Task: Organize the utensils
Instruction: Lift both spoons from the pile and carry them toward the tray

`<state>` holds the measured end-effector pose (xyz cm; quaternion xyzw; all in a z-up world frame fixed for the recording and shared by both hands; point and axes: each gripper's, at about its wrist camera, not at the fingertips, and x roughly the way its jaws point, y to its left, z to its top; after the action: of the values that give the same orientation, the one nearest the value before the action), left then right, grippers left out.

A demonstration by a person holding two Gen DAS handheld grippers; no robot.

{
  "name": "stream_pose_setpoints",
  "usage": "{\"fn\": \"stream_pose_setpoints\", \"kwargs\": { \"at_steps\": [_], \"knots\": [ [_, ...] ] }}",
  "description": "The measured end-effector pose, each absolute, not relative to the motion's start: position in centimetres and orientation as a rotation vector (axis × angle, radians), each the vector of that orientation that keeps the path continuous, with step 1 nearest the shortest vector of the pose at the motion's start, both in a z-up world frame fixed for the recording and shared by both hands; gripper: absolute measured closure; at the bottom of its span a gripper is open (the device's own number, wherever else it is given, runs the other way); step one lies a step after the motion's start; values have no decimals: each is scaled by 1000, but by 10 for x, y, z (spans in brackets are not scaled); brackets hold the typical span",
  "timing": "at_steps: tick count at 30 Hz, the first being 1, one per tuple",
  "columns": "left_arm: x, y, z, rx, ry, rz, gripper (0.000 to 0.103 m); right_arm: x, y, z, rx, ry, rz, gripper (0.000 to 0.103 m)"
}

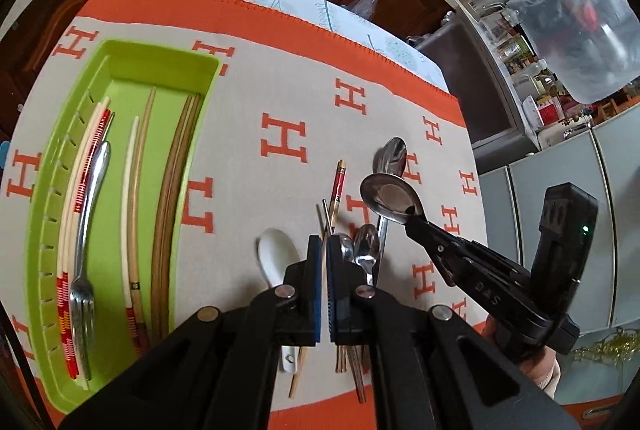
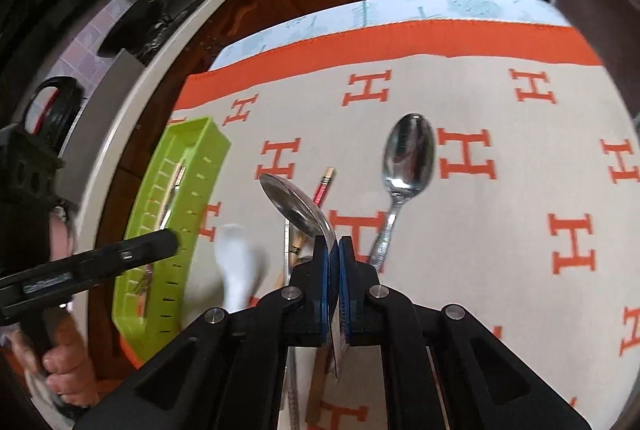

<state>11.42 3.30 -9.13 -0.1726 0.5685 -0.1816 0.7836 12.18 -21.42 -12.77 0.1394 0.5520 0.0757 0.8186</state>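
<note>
Both wrist cameras look steeply down along their claws, close above the shared tablecloth point(image 1: 248, 102).

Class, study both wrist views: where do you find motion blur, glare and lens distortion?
Left wrist view: sharp; fisheye bows the green tray and its chopsticks; the held spoon mirrors the room. Right wrist view: the white spoon and the left gripper smear with motion blur; glare spots the steel spoon lying on the cloth.

White ceramic spoon point(image 2: 239, 270) blurred in the right wrist view. Its handle point(image 1: 289, 358) lies partly hidden behind the left gripper point(image 1: 324, 294), as do the chopstick point(image 1: 297, 374) ends.
</note>
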Motion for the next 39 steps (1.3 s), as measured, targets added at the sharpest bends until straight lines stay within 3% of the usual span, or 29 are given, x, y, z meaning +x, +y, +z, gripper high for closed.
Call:
{"fn": "stream_pose_setpoints", "kwargs": {
  "at_steps": [4, 5, 8, 10, 25, 28, 29, 30, 39],
  "knots": [
    [112, 39, -98, -375, 1251, -391, 102, 114, -216, -127, 314, 1183, 143, 98],
    [111, 40, -102, -379, 1268, -386, 97, 111, -214, -125, 312, 1180, 146, 98],
    [113, 40, -120, -391, 1318, -358, 68, 106, -210, -123, 309, 1177, 161, 98],
    [114, 38, -131, -379, 1336, -337, 63, 103, -208, -123, 307, 1176, 170, 98],
    [111, -9, -159, -124, 1308, -284, 65, 91, -211, -134, 293, 1178, 158, 98],
    [109, -19, -158, -74, 1287, -266, 74, 90, -213, -138, 297, 1183, 155, 98],
    [109, -20, -159, -77, 1292, -263, 91, 90, -215, -140, 302, 1186, 154, 98],
    [109, -20, -159, -100, 1297, -273, 94, 89, -216, -141, 307, 1187, 152, 98],
    [106, -11, -154, -208, 1313, -293, 100, 83, -224, -144, 349, 1188, 160, 98]
  ]
}}
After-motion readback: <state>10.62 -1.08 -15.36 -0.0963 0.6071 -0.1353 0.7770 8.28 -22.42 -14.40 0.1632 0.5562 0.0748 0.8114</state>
